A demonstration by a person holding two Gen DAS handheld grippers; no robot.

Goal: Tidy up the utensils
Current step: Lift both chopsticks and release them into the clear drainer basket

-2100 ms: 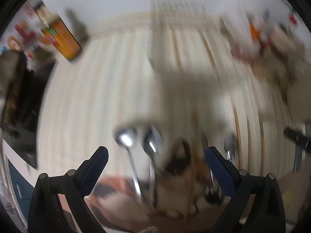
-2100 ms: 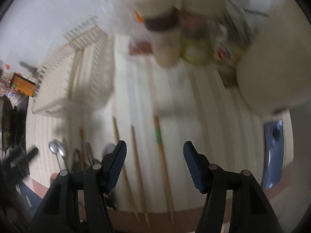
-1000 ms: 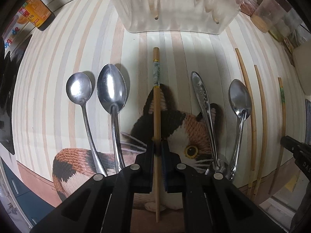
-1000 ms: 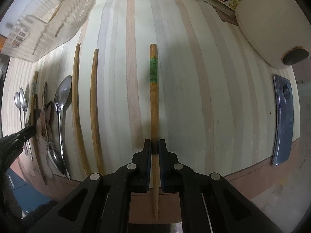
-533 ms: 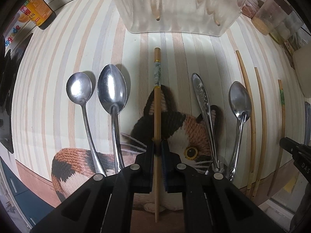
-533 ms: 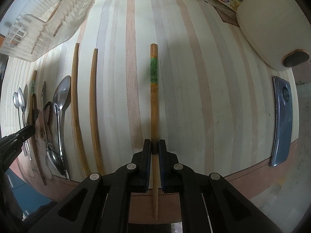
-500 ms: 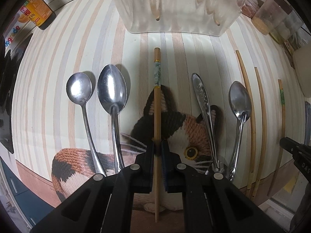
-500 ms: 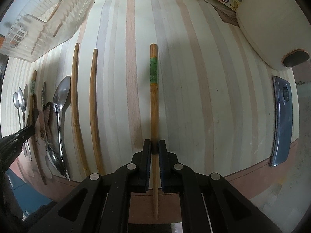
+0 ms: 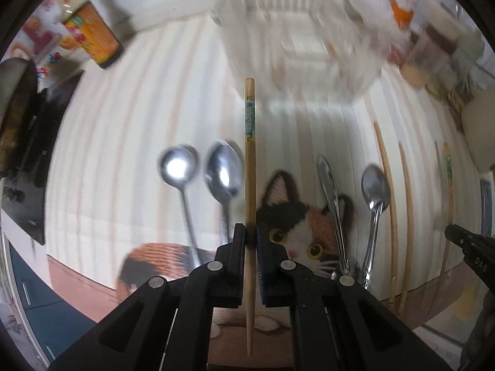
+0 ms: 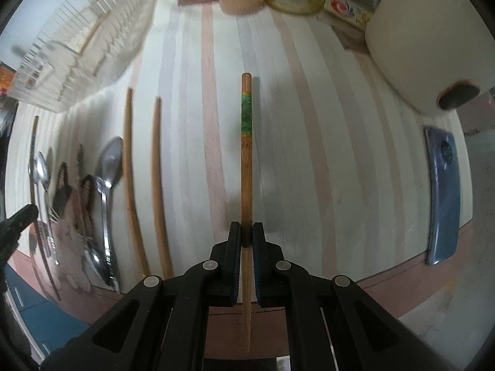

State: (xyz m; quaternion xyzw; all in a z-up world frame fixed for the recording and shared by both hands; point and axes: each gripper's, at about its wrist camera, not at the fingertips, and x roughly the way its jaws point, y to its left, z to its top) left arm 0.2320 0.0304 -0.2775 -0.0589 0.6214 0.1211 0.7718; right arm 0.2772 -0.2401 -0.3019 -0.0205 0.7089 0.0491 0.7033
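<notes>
The only readable lettering is "DAS", in pale letters on the black gripper part (image 9: 475,255) at the right edge of the left wrist view, while the print on the orange carton (image 9: 92,38) and the small packet (image 10: 346,9) is too blurred to read.

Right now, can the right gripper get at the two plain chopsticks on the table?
Probably not yet: the right gripper is shut on the green-banded chopstick. The plain chopsticks lie uncovered to its left, so the path looks free once it's emptied.

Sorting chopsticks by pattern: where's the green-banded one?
Right wrist view, centre: green-banded chopstick clamped in the right gripper, right of two plain chopsticks.
</notes>
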